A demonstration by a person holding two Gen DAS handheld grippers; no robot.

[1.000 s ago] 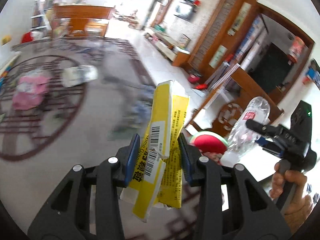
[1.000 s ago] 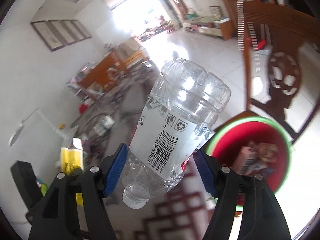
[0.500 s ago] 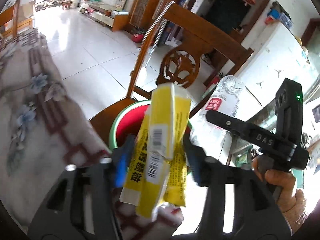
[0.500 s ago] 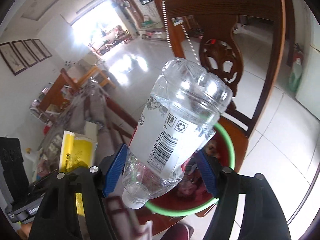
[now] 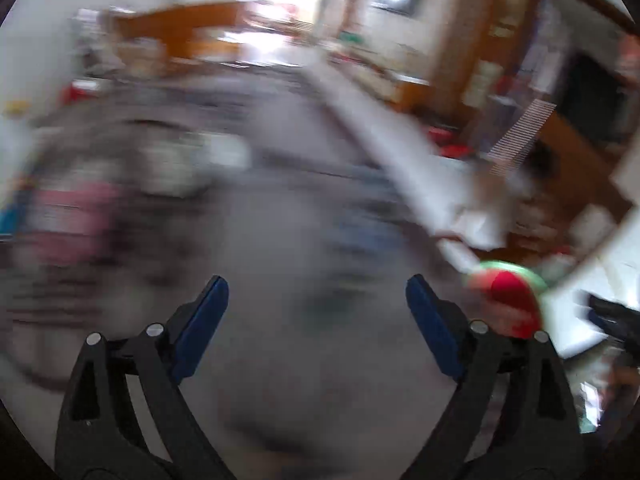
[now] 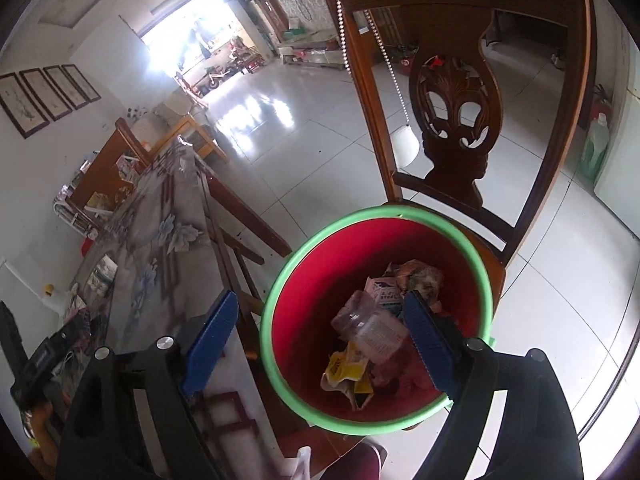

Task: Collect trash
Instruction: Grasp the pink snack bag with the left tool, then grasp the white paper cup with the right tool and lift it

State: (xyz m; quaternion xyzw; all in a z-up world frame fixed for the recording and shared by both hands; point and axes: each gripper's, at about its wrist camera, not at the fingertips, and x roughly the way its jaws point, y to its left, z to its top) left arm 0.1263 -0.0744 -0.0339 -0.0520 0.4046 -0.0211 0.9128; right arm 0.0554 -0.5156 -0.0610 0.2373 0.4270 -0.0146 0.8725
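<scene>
Tiled white floor runs back to a bright doorway, and a carved wooden chair (image 6: 460, 128) stands beside the long table (image 6: 160, 240) with its grey flowered cloth. On the chair seat sits the red bucket (image 6: 486, 292) with a green rim, and the trash is inside it: a clear plastic bottle (image 6: 374, 330) lies on its side near the middle of the heap, a crumpled yellow wrapper (image 6: 344, 368) rests against the near wall, and other paper scraps lie toward the far wall.

Over the bucket's near rim the right gripper (image 6: 320, 336) hangs with its blue pads spread wide and nothing between them. The left gripper (image 5: 316, 320) is likewise spread and empty; its view is heavily blurred, showing only the cloth-covered table, a pink smear (image 5: 76, 216) and a pale smear (image 5: 224, 152) toward the table's left and far side, and the bucket at the right edge. What those smears are I cannot tell.

Judging by what already lies in the bucket, any remaining trash is probably light and yielding. An empty bottle is slick and dents easily, so a hold across the labelled middle of its body seems best. A wrapper is limp and thin; pinching a folded or thick edge should keep it from sliding out.
</scene>
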